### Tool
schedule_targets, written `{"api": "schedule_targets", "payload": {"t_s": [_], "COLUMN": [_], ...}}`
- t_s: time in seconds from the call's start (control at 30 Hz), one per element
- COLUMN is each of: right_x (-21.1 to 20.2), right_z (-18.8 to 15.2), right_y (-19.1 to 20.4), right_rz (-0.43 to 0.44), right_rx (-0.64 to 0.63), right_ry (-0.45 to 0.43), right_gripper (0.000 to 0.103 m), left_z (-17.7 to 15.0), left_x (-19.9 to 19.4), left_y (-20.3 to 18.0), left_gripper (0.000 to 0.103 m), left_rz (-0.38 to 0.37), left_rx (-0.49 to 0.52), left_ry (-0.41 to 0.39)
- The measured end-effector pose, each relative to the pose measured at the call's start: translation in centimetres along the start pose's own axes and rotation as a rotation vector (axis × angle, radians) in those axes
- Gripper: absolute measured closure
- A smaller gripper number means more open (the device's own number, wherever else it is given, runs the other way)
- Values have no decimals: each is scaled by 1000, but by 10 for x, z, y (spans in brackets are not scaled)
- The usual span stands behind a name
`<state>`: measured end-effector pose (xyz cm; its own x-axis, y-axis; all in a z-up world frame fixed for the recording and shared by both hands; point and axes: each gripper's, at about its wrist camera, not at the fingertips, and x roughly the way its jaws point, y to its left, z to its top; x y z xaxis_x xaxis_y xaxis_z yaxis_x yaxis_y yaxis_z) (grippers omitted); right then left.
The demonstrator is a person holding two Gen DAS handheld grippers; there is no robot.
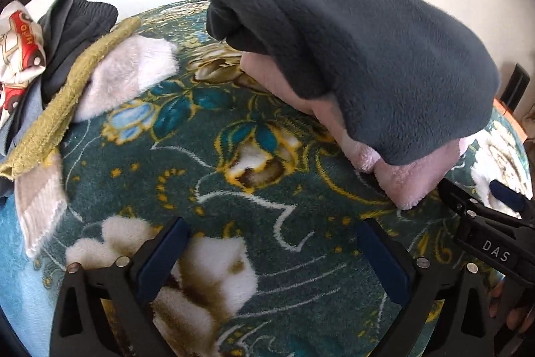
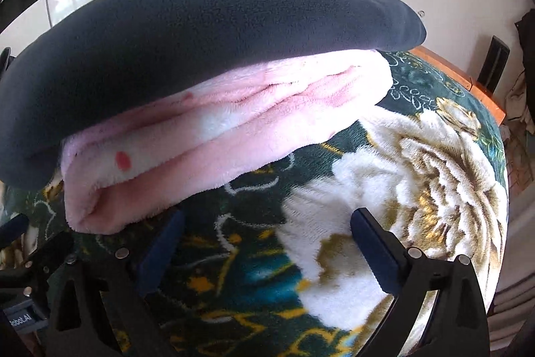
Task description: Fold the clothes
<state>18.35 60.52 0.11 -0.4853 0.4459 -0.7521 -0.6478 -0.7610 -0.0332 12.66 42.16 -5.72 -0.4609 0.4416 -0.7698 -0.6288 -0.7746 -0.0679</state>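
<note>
A folded dark grey fleece garment [image 1: 361, 49] lies on top of a folded pink plush garment [image 1: 408, 176] on the flowered bedspread [image 1: 207, 163]. The same stack fills the right wrist view, grey fleece [image 2: 187, 49] over pink plush [image 2: 214, 136]. My left gripper [image 1: 274, 243] is open and empty, low over the bedspread in front of the stack. My right gripper [image 2: 264, 236] is open and empty, just in front of the pink garment's near edge. The right gripper also shows in the left wrist view [image 1: 481, 206] beside the stack.
A heap of unfolded clothes lies at the left: an olive towel [image 1: 57, 116], a white fluffy piece [image 1: 130, 72], a dark ribbed garment [image 1: 80, 32] and a car-print cloth [image 1: 20, 46]. A wooden bed edge [image 2: 481, 89] and wall lie behind.
</note>
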Motion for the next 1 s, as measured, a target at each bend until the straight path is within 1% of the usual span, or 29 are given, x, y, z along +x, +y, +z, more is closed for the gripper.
{"api": "schedule_targets", "payload": {"t_s": [0.17, 0.4, 0.57, 1.0], "right_x": [-1, -7, -17, -31], "right_z": [2, 3, -5, -6], "right_y": [9, 20, 14, 30], "right_rz": [-28, -60, -41, -55], "right_rx": [-14, 2, 20, 31], "right_ry": [-1, -8, -4, 2], "right_gripper": [2, 1, 0, 0], "left_z": [-1, -2, -2, -4], "left_x": [0, -1, -1, -3], "left_y": [3, 0, -1, -2], "left_gripper": [0, 0, 0, 0], "left_rz": [-26, -19, -14, -11], "left_rx": [-18, -10, -7, -6], "left_ry": [8, 10, 11, 14]}}
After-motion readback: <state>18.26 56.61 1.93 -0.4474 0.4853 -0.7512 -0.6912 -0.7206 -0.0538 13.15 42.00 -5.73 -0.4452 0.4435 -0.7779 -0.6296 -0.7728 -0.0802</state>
